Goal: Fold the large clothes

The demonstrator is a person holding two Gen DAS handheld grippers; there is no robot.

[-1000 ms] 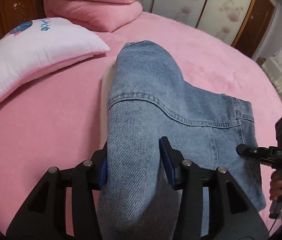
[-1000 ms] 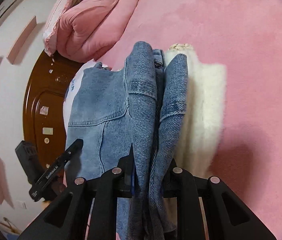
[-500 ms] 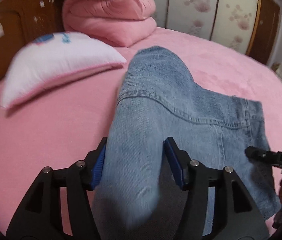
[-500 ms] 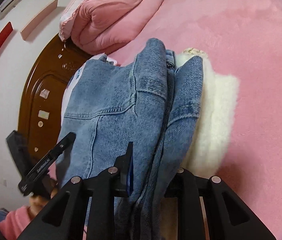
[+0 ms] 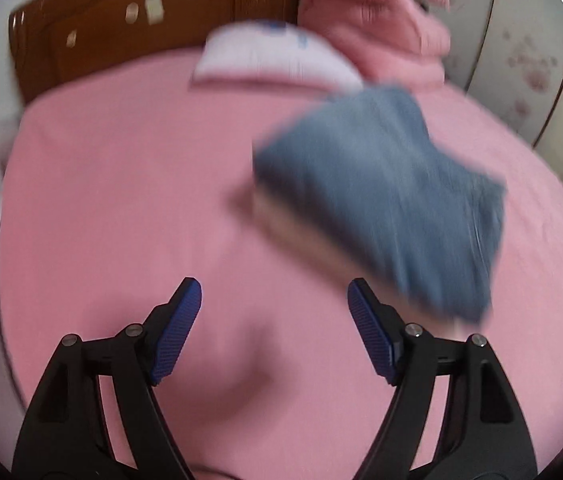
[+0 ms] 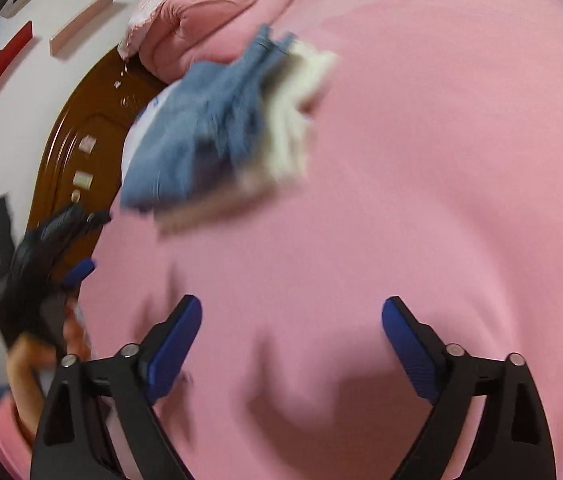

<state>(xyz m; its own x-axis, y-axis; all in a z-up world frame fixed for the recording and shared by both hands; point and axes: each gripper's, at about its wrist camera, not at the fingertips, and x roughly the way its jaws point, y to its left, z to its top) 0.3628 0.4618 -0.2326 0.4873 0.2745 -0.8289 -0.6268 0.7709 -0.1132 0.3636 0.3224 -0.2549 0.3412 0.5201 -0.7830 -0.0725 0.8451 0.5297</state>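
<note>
both grippers empty. left gripper [image 5: 273,328] jaws wide, just been opening, nothing but pink bed [image 5: 121,200] between the pads. right gripper [image 6: 291,344] jaws spread wider, also just opened, nothing between.

folded denim garment [image 5: 385,200] lies on the bed toward the headboard [image 5: 129,28] end, near the white pillow [image 5: 273,60] and the stacked pink quilt [image 5: 381,24], well apart from both grippers.

risk: fold looks loose. thick stiff denim over a fluffy cream lining [image 6: 297,120], layers visibly splayed on one side, could spring open on the soft plush cover. frames are motion-blurred, so i can't tell if the edges are square.
</note>
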